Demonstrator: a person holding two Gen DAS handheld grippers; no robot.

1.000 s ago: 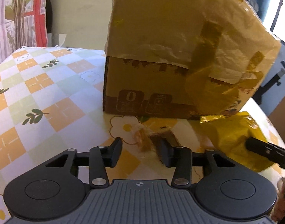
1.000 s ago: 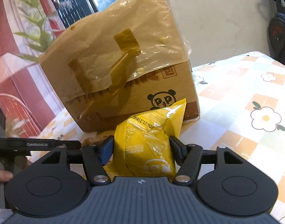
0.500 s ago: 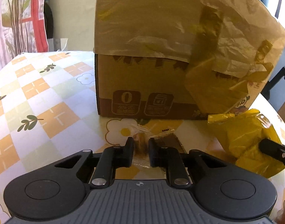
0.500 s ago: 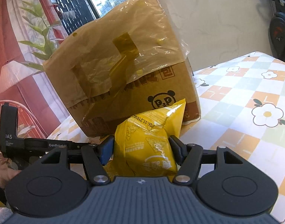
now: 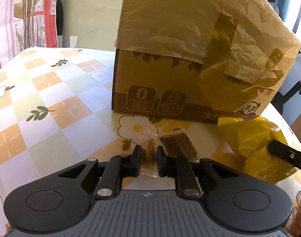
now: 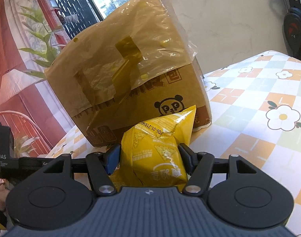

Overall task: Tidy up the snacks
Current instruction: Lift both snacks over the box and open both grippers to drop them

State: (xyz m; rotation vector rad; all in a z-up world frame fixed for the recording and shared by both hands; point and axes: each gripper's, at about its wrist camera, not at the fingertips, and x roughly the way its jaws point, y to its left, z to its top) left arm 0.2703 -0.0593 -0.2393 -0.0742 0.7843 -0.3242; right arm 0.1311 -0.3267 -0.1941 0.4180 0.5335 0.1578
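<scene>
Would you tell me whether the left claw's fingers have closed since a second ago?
Yes: the left claw has closed inward onto the clear-wrapped snack before the cardboard box.

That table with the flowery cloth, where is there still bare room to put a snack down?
Free: the tablecloth left of the cardboard box in the left wrist view, and the stretch right of the box in the right wrist view. Crowded: the strip in front of the box, with the small clear-wrapped snack, a brown packet and the yellow chip bag.
</scene>
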